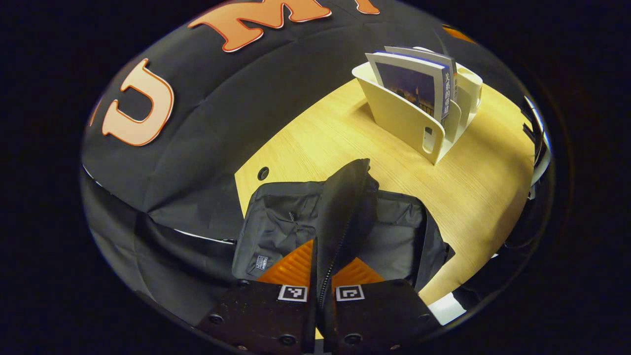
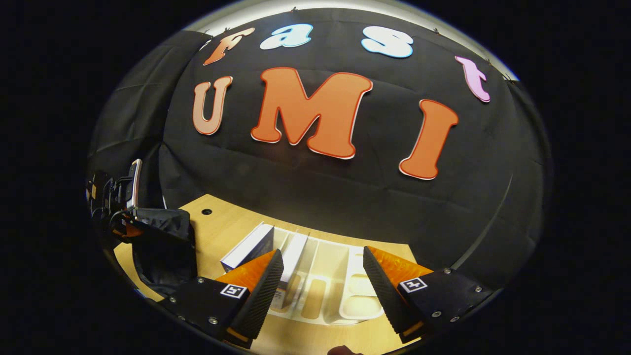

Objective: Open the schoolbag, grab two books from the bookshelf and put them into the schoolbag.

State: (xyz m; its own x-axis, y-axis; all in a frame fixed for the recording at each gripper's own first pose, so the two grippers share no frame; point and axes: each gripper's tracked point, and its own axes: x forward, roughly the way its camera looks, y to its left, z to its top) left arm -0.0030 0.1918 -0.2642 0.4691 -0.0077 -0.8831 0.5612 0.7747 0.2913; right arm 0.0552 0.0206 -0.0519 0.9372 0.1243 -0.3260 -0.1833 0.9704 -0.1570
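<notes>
The black schoolbag [image 1: 281, 222] lies open on the wooden table [image 1: 473, 187], its grey lining showing. My left gripper [image 1: 328, 256] is shut on the bag's raised zipper flap [image 1: 347, 197] and holds it upright. Farther off stands the white bookshelf [image 1: 404, 123] with two books [image 1: 419, 84] upright in it. In the right gripper view, my right gripper [image 2: 323, 288] hangs open just above the bookshelf [image 2: 345, 291], its jaws wide apart. One book [image 2: 246, 246] sits by its left finger and a second book [image 2: 294, 254] lies between the fingers. The schoolbag [image 2: 162, 241] is at far left.
A cable hole [image 1: 263, 173] marks the table near the bag. The black cloth wall runs close behind the table's far edge. The left gripper [image 2: 118, 197] shows at the left rim of the right gripper view. Bare table lies between bag and bookshelf.
</notes>
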